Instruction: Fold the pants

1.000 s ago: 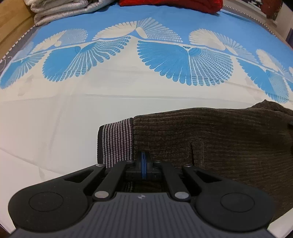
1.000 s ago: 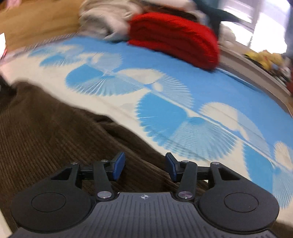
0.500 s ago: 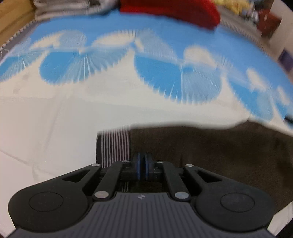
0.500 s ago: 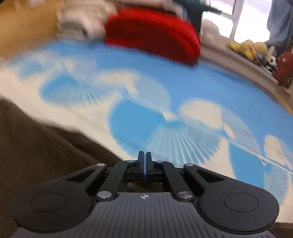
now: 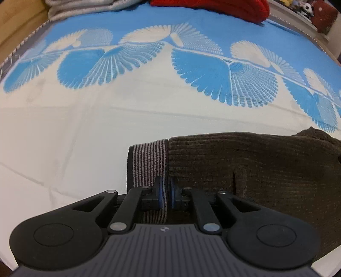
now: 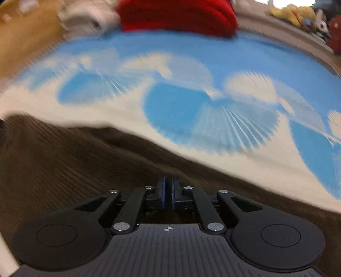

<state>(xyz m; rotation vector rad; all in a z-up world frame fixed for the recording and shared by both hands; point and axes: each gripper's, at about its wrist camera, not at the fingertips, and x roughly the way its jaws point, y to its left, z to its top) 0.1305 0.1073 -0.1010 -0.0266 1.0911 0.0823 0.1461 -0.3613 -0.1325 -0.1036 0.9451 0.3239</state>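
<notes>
- Pinching the striped waistband (image 5: 149, 164), the left tongs (image 5: 165, 191) are clamped on the pants (image 5: 245, 170).
- Right tongs (image 6: 168, 191) are clamped on brown cloth.
- Pants lie near on the bedspread (image 5: 85, 127) — folding barely begun, I judge.

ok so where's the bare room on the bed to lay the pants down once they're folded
The widest free patch is the plain white sheet left of the striped waistband, running up to the blue fan print. The printed band between the brown pants and the red fabric is bare too. The far edge is crowded: grey folded laundry beside the red.
</notes>
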